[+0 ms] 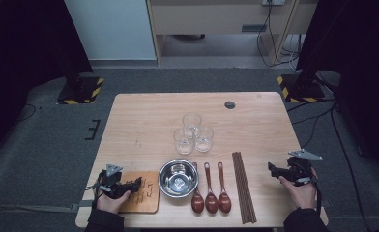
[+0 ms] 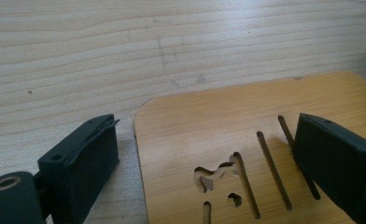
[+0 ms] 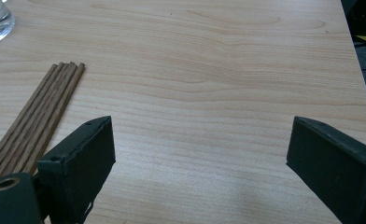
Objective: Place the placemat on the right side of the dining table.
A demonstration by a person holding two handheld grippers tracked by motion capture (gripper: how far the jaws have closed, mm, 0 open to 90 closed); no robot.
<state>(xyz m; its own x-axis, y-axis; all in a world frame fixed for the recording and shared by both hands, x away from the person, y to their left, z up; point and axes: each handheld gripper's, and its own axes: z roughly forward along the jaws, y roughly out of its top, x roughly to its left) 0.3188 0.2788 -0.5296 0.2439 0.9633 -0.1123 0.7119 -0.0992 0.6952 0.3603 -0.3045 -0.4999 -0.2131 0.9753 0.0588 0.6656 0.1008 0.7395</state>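
Left hand-held gripper (image 1: pixel 138 182) lies low at the near-left corner of the tabletop (image 1: pixel 144 116), jaws spread wide over the trivet (image 1: pixel 146 192), a thin wooden board with slots and a cut-out figure. In the left gripper view one jaw sits off the board's left edge, over bare tabletop; the other sits over the slots on the right. Nothing pinched; I cannot tell whether the right pad touches the wood.

Right hand-held gripper (image 1: pixel 271 169) rests at the near-right, jaws spread over bare wood, holding nothing. Chopsticks (image 1: pixel 243 186) lie just to its left, apart from it.

Between the hands: steel bowl (image 1: pixel 178 178) just right of the trivet, three spoons (image 1: pixel 211 191) side by side next to it, three glasses (image 1: pixel 193 133) clustered behind.

Judged step: taking up the trivet with the left hand.

Notes for doing it well:
- The board lies flat and thin; jaws spread across its face will not catch it. Likely better to bring one pad under the left edge, the other on top, and close on the thickness.
- Tipping the edge up first would need something to press against; sliding the board toward the near table edge may give overhang.
- Keep the pad off the slots, where grip is poorer.
- Mind the bowl just beside: a skidding board could knock it.
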